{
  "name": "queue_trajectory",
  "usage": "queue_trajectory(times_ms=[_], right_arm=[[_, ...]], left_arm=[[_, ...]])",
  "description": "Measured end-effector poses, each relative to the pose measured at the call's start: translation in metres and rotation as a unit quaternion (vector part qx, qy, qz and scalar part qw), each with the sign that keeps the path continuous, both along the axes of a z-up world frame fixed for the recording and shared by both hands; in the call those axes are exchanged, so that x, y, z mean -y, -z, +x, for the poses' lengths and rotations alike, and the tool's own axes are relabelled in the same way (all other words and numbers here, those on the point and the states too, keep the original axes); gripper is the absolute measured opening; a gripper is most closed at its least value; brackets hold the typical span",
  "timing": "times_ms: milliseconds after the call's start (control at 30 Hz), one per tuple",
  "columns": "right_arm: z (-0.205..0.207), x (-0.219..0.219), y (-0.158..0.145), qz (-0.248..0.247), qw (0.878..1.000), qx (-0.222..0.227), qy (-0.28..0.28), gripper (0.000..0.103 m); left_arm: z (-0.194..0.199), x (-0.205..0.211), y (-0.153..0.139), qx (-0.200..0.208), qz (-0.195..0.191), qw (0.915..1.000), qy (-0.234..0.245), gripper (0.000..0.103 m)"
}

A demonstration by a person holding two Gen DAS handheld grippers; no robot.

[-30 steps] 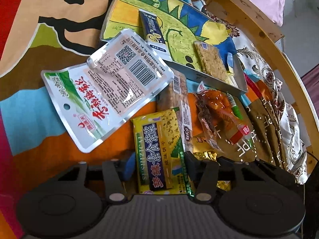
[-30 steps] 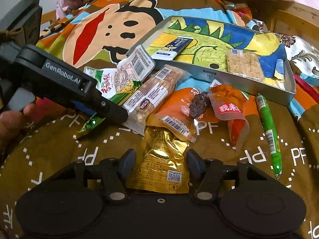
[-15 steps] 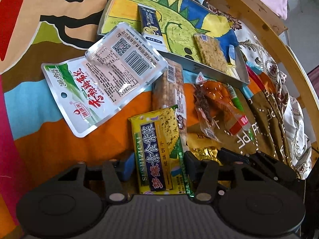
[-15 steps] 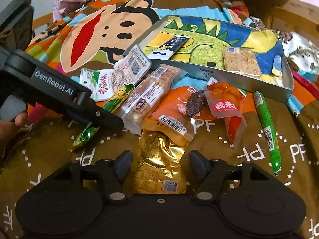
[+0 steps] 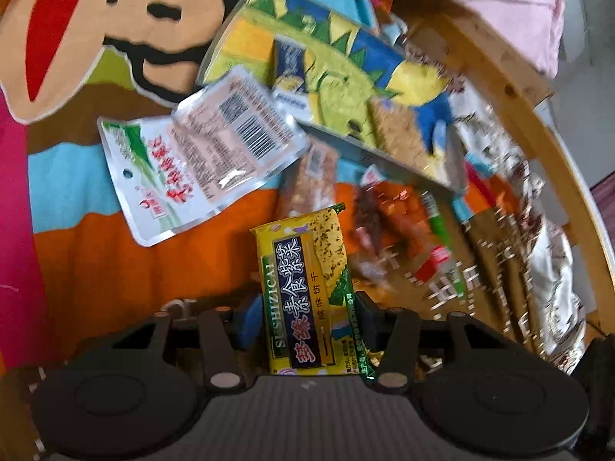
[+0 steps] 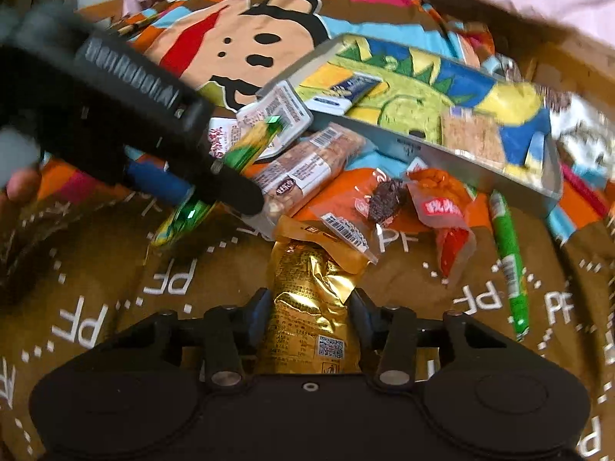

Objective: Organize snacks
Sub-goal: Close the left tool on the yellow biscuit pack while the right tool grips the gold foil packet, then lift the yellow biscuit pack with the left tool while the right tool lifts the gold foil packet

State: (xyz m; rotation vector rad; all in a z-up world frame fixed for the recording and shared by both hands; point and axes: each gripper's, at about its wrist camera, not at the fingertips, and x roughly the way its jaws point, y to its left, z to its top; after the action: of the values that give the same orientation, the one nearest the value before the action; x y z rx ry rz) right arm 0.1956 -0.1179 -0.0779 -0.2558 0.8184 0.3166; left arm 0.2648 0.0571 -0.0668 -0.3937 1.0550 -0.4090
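My left gripper (image 5: 305, 317) is shut on a yellow cracker packet (image 5: 307, 292) and holds it lifted above the bedspread; the packet also shows in the right wrist view (image 6: 246, 146), under the left gripper's black body (image 6: 134, 115). My right gripper (image 6: 309, 313) is shut on a gold foil pouch (image 6: 307, 307) that lies on the brown cloth. A shallow dinosaur-print tray (image 6: 530, 180) holds a dark blue bar (image 6: 346, 88) and a square cracker (image 6: 469, 134). It also shows in the left wrist view (image 5: 384, 153).
Loose snacks lie in front of the tray: a white pouch (image 5: 192, 161), a long nut bar (image 6: 307, 169), an orange packet (image 6: 438, 199), a dark dried-fruit packet (image 6: 384, 199), a green sausage stick (image 6: 509, 257). A wooden bed rail (image 5: 538, 134) runs along the right.
The left gripper has lifted the yellow packet off the pile and swung up. The right gripper's jaws have closed in on the gold pouch.
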Motion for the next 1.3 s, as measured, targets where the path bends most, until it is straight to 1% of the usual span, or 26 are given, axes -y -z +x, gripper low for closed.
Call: queue_trajectory(times_ms=[167,233,300,367,433,533,633,700,800,867,1000,1067,1167,1233,1300], right_arm=[[-0.023,-0.011,-0.006,-0.049,0.997,0.048,-0.038,0.046],[-0.034,-0.016,-0.010,-0.073,0.993,0.081,-0.053,0.047],[-0.042,-0.018,-0.015,-0.086,0.988,0.109,-0.064,0.047],[-0.047,-0.018,-0.022,-0.089,0.985,0.130,-0.063,0.047],[-0.047,-0.017,-0.034,-0.077,0.984,0.150,-0.051,0.047],[-0.044,-0.013,-0.051,-0.061,0.979,0.192,-0.034,0.047],[-0.041,-0.003,-0.065,-0.031,0.978,0.206,-0.008,0.047],[-0.040,0.004,-0.073,-0.014,0.977,0.214,0.006,0.047],[-0.037,0.011,-0.089,-0.009,0.971,0.237,0.013,0.047],[-0.030,0.016,-0.103,-0.007,0.967,0.253,0.009,0.047],[-0.005,0.030,-0.117,-0.040,0.955,0.294,-0.003,0.048],[0.015,0.039,-0.120,-0.050,0.950,0.307,0.003,0.048],[0.049,0.053,-0.116,-0.045,0.948,0.315,0.029,0.048],[0.073,0.066,-0.109,-0.028,0.949,0.310,0.052,0.048],[0.091,0.073,-0.098,-0.022,0.952,0.299,0.069,0.048]], left_arm=[[-0.017,0.000,-0.023,0.053,-0.003,0.9984,-0.018,0.054],[-0.021,-0.002,-0.031,0.071,0.002,0.9970,-0.029,0.054],[-0.023,-0.002,-0.038,0.086,0.010,0.9955,-0.039,0.054],[-0.023,-0.003,-0.046,0.100,0.020,0.9934,-0.054,0.054],[-0.023,-0.005,-0.058,0.112,0.020,0.9906,-0.076,0.054],[-0.025,-0.008,-0.079,0.150,0.015,0.9832,-0.102,0.054],[-0.029,-0.009,-0.097,0.188,0.019,0.9748,-0.118,0.054],[-0.029,-0.010,-0.104,0.201,0.018,0.9705,-0.131,0.054],[-0.024,-0.008,-0.113,0.213,0.009,0.9662,-0.144,0.054],[-0.015,-0.005,-0.120,0.229,0.006,0.9620,-0.148,0.054],[0.009,0.010,-0.129,0.265,0.014,0.9517,-0.154,0.054],[0.025,0.020,-0.130,0.282,0.012,0.9471,-0.153,0.054],[0.046,0.036,-0.124,0.309,0.024,0.9407,-0.139,0.054],[0.061,0.045,-0.115,0.314,0.020,0.9394,-0.135,0.054],[0.082,0.057,-0.102,0.309,0.013,0.9429,-0.125,0.054]])
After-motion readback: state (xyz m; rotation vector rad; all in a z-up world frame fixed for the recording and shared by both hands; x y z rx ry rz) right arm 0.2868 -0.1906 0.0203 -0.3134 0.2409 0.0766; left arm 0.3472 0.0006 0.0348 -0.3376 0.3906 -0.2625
